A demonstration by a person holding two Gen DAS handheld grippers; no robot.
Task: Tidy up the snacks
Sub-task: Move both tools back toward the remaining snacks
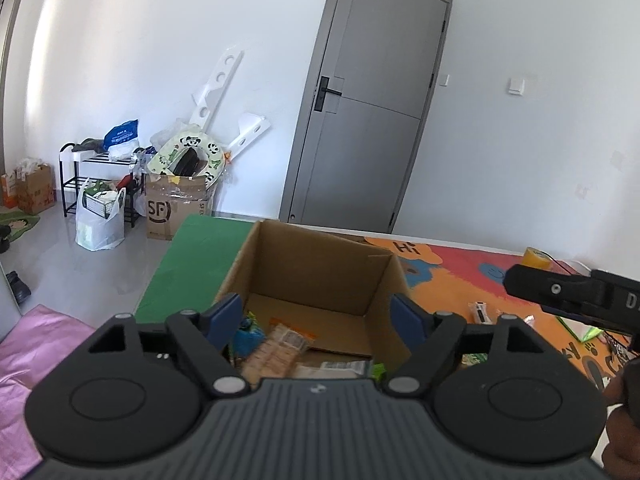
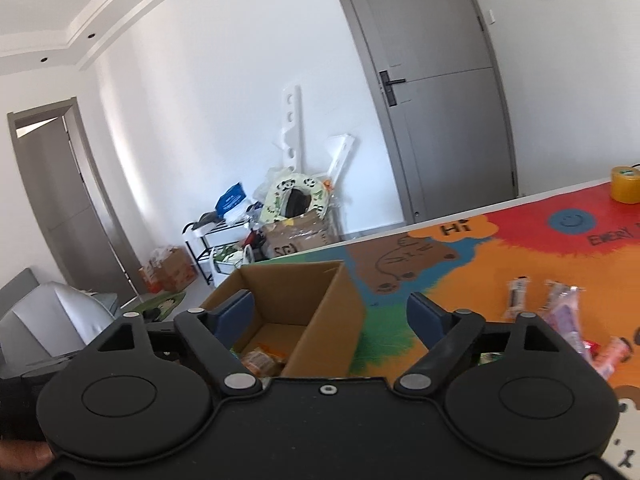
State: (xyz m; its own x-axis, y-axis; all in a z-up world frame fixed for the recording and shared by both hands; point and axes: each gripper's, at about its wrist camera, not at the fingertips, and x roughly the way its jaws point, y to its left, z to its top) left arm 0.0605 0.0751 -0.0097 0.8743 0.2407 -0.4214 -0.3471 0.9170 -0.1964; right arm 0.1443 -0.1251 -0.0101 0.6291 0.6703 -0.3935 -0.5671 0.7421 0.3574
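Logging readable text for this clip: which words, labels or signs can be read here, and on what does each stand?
"SF": brown carton on the floor by the wall.
"Hi": orange patch of the colourful table mat.
"EVERY": black letters on the mat's red area, cut off at the frame edge.
Snack wrappers in the cardboard box, loose snack packets and the blue bag: print too small or blurred.

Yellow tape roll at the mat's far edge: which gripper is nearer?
Right. The right gripper hovers beside the cardboard box, toward the tape roll; the left gripper hangs over the box.
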